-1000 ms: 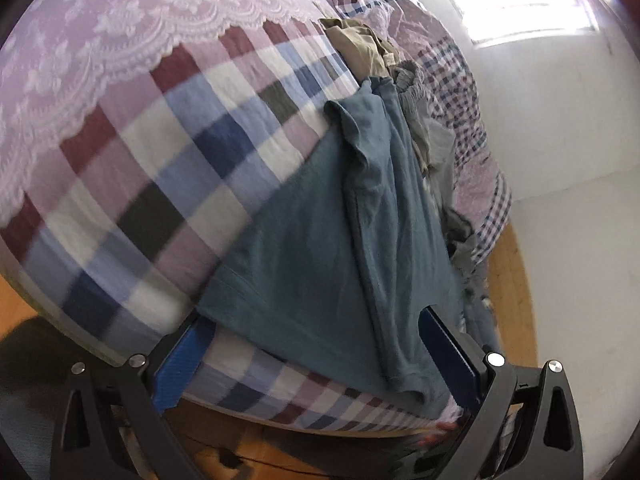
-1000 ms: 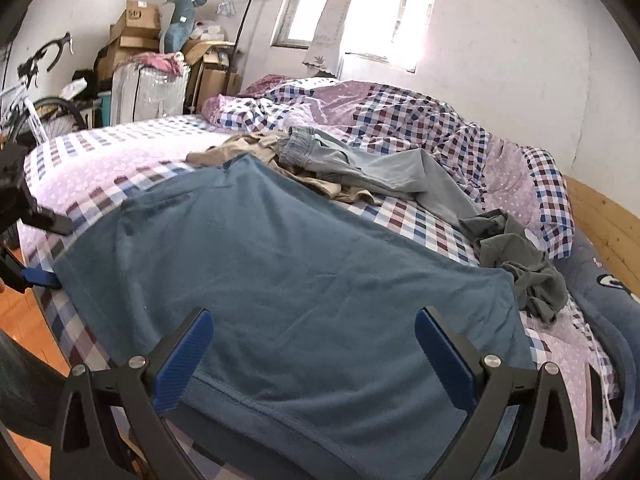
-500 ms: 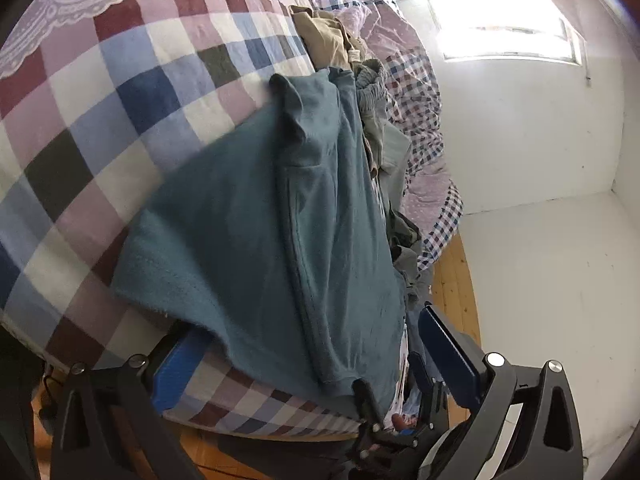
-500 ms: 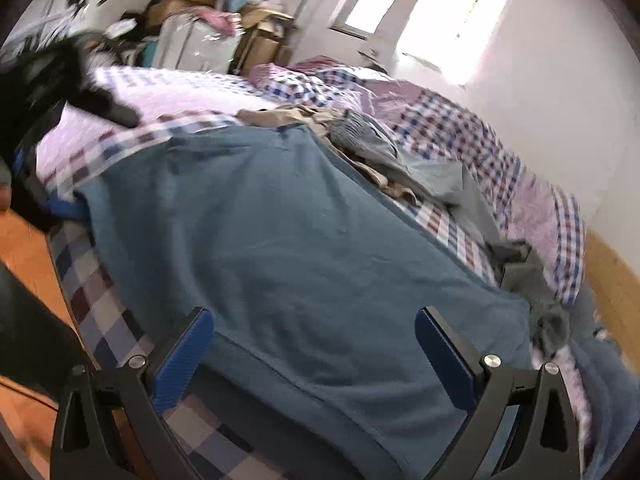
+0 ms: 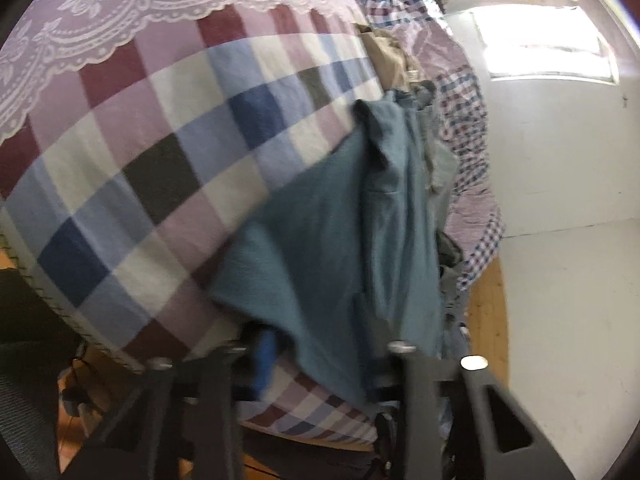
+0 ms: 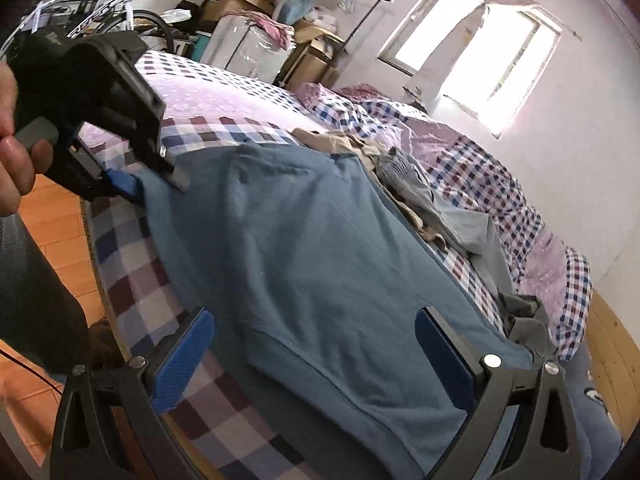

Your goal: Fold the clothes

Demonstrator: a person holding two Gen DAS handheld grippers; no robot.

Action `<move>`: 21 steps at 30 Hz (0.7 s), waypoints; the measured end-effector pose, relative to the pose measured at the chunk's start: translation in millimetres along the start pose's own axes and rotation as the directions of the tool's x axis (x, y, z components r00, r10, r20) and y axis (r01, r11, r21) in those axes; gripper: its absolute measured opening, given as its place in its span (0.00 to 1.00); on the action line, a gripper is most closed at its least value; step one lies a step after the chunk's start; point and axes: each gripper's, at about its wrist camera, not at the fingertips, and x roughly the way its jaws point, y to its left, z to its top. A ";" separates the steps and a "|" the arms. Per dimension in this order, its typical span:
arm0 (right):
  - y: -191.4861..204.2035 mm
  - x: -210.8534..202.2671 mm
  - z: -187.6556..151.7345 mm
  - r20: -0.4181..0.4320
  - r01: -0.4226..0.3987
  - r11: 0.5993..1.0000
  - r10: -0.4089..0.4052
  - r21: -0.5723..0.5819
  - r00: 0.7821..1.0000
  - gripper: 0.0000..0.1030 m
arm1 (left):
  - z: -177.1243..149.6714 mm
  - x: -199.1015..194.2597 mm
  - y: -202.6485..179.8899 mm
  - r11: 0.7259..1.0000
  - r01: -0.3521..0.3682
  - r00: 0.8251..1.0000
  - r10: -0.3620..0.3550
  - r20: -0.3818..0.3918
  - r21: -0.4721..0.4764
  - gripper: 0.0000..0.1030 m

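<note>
Checked bedding (image 6: 132,280) runs to the bed's near edge, with wooden floor (image 6: 52,216) beyond. Spread on it lies a blue shirt (image 6: 312,264). Left gripper (image 6: 132,184), seen only from the right camera, pinches the shirt's corner; right gripper (image 6: 316,344) hovers wide apart above the hem.
</note>
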 end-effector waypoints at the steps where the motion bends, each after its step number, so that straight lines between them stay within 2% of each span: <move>1: 2.9 -1.6 1.5 0.010 -0.001 1.000 0.001 -0.013 1.000 1.00 | -0.7 -0.3 0.7 1.000 0.009 1.000 -0.009 0.002 -0.001 0.25; 3: 8.6 -3.9 4.3 0.024 -0.001 1.000 0.002 -0.031 1.000 1.00 | -2.3 -2.8 -0.9 1.000 0.025 1.000 -0.025 0.006 0.012 0.23; 6: 16.5 -2.7 8.2 0.024 -0.023 0.999 0.024 -0.033 0.999 1.00 | -4.2 -7.1 -3.6 0.999 0.034 0.999 -0.035 0.008 0.030 0.10; 9: 26.7 -1.1 12.6 0.028 -0.047 0.998 0.048 -0.045 0.998 1.00 | -5.2 -10.4 -3.6 0.999 0.031 1.000 -0.031 0.003 0.030 0.05; 18: 67.3 12.6 34.7 0.070 -0.014 0.990 0.024 -0.143 0.997 0.97 | -4.9 -18.6 -21.7 0.993 0.094 0.996 -0.093 -0.010 0.074 0.03; 21: 78.4 25.5 42.4 0.066 0.026 0.983 -0.014 -0.183 0.998 0.84 | -2.9 -21.2 -25.5 0.990 0.113 0.994 -0.112 -0.014 0.079 0.02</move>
